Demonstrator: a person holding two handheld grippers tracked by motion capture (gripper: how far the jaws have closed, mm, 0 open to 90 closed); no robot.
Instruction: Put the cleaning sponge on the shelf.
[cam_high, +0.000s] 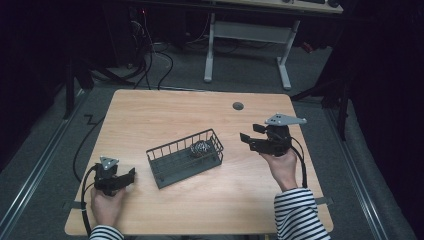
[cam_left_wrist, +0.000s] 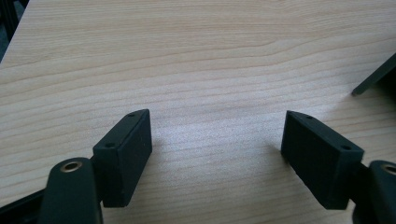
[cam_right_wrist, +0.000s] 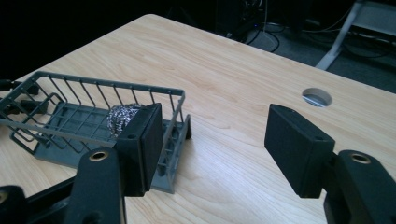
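My right tool (cam_high: 255, 138) released, empty | basket (cam_high: 184, 157) at its 9 o'clock, long axis 8-to-2, scrubber (cam_high: 200, 148) in near end | left tool (cam_high: 127, 176) released, farther

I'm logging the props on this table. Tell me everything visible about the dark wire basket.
The dark grey rectangular wire basket has thin vertical bars for walls, a top rail and a slatted grid floor; it looks like coated metal or plastic. It stands upright near the middle of the light wooden table, set at an angle to its edges. A silvery steel-wool scrubber lies inside at its right end. Neither gripper touches it.
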